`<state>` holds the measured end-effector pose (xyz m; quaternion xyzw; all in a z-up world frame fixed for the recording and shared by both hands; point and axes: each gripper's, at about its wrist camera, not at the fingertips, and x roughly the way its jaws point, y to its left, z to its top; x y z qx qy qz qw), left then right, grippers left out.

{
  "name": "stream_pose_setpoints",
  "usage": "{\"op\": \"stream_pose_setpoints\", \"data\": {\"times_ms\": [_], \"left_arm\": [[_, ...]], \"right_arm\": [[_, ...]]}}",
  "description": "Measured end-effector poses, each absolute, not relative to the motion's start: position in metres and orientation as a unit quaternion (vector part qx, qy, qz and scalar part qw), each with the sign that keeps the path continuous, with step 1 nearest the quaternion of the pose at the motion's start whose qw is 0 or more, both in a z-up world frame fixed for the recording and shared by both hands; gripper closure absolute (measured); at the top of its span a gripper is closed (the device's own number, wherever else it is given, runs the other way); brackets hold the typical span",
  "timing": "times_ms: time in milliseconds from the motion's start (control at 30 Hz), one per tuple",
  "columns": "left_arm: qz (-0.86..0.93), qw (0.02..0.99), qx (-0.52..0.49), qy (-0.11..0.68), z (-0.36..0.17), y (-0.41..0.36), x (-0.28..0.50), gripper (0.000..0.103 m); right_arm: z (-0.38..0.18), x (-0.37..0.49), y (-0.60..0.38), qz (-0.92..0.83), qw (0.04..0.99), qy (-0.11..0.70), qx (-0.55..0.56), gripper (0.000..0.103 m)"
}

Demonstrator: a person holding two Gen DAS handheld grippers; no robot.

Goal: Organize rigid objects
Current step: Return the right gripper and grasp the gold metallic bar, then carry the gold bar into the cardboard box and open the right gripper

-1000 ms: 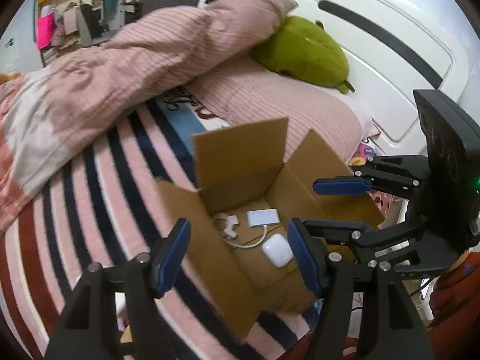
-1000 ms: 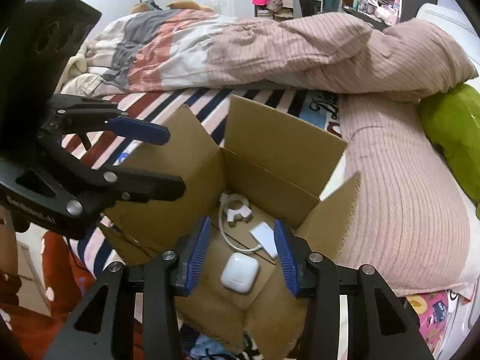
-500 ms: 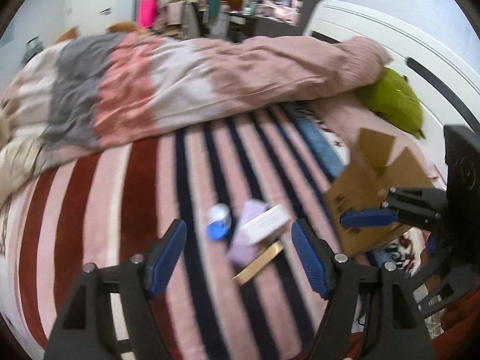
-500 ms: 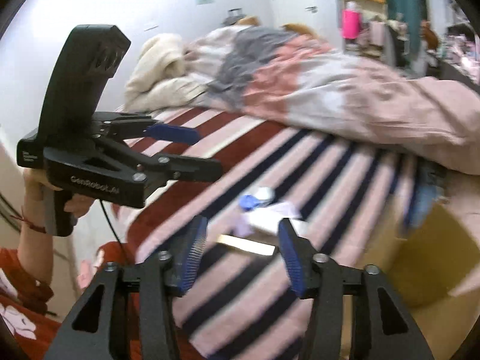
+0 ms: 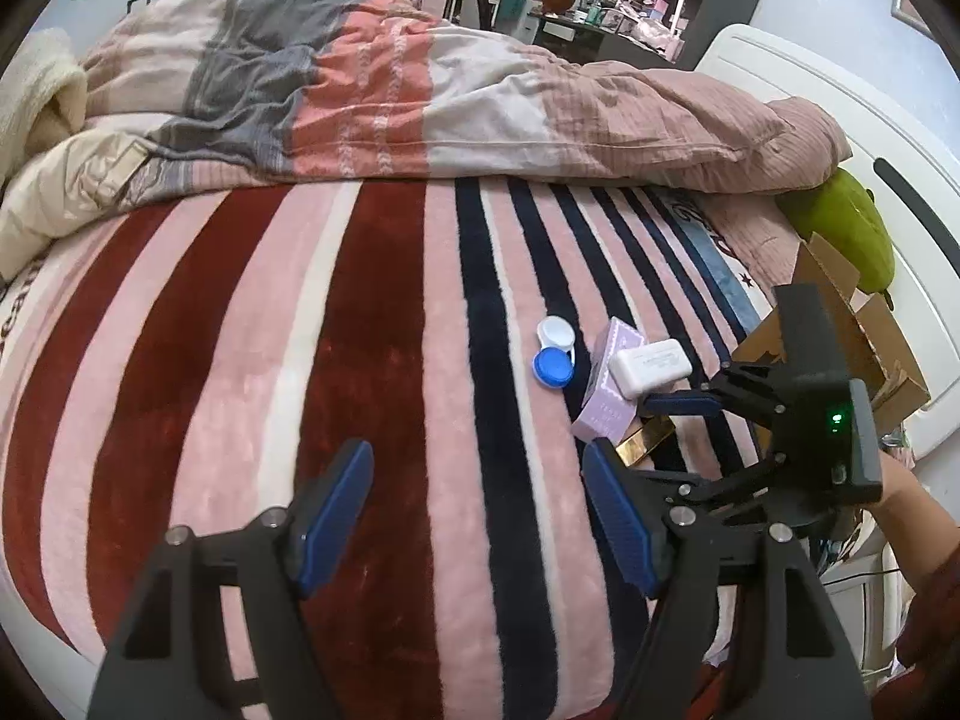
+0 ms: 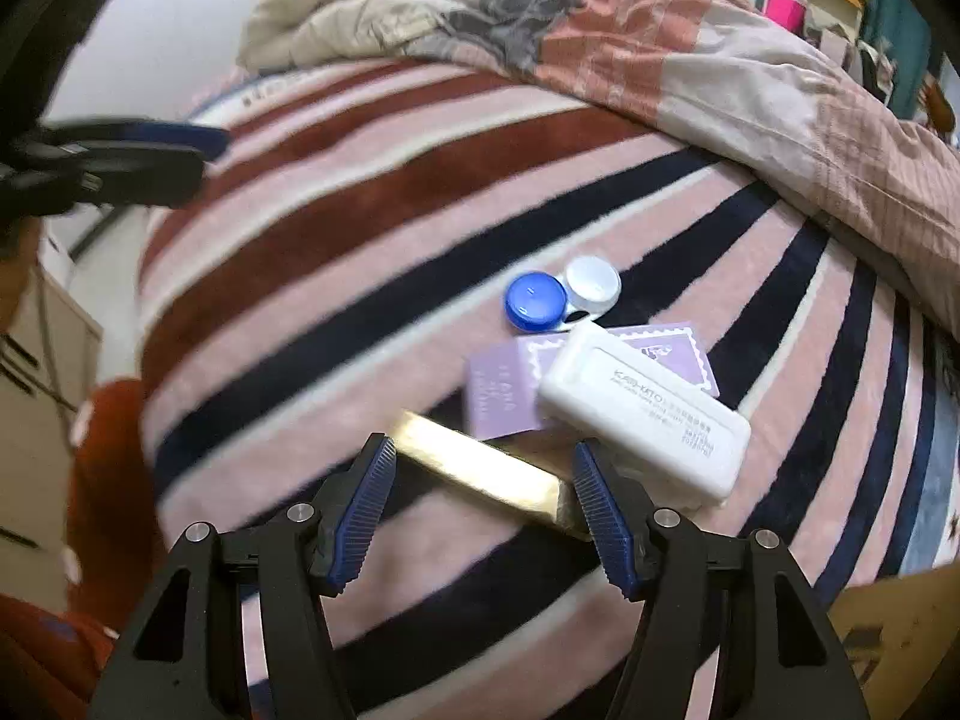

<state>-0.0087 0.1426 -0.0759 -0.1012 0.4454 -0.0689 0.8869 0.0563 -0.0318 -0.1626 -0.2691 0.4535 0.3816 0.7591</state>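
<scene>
A small pile lies on the striped blanket: a blue and white contact lens case [image 6: 561,295] [image 5: 555,353], a purple card box [image 6: 510,387] [image 5: 606,393], a white plastic case [image 6: 648,411] [image 5: 649,365] on top of it, and a gold bar-shaped box [image 6: 480,468] [image 5: 649,441]. My right gripper [image 6: 483,510] is open, its blue pads either side of the gold box, just above it. My left gripper [image 5: 477,516] is open and empty over the blanket, left of the pile. The cardboard box [image 5: 864,324] stands at the right.
A rumpled quilt [image 5: 420,90] lies across the far side of the bed. A green plush [image 5: 852,234] lies by the white headboard [image 5: 840,120]. The bed's near edge is just below both grippers. Room clutter and shelves stand behind.
Both grippers have swung away from the cardboard box to the pile on the blanket. The right gripper has closed in over the gold box. Both stay open.
</scene>
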Motion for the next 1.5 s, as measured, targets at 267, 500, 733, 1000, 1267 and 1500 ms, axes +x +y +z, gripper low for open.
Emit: {"op": "stream_pose_setpoints", "data": {"times_ms": [267, 500, 733, 1000, 1267, 1500], "left_arm": [[-0.068, 0.883, -0.106, 0.451, -0.081, 0.142, -0.009, 0.033], [-0.073, 0.882, -0.108, 0.454, -0.080, 0.138, -0.010, 0.033], [-0.077, 0.883, -0.111, 0.450, -0.076, 0.132, -0.015, 0.033], [-0.104, 0.883, -0.108, 0.444, -0.063, 0.111, -0.011, 0.033], [-0.150, 0.893, -0.110, 0.410, -0.022, 0.073, 0.009, 0.033], [-0.116, 0.891, -0.101, 0.428, -0.032, 0.079, 0.009, 0.033]], "right_arm": [[-0.177, 0.061, -0.030, 0.393, 0.714, 0.502, -0.289, 0.045], [-0.174, 0.057, -0.047, 0.396, 0.702, 0.528, -0.268, 0.084], [-0.176, 0.052, -0.040, 0.388, 0.714, 0.517, -0.267, 0.087], [-0.139, 0.036, -0.038, 0.394, 0.751, 0.470, -0.246, 0.090], [-0.065, 0.016, -0.052, 0.422, 0.778, 0.403, -0.231, 0.090], [-0.113, 0.023, -0.054, 0.413, 0.745, 0.466, -0.238, 0.090]]}}
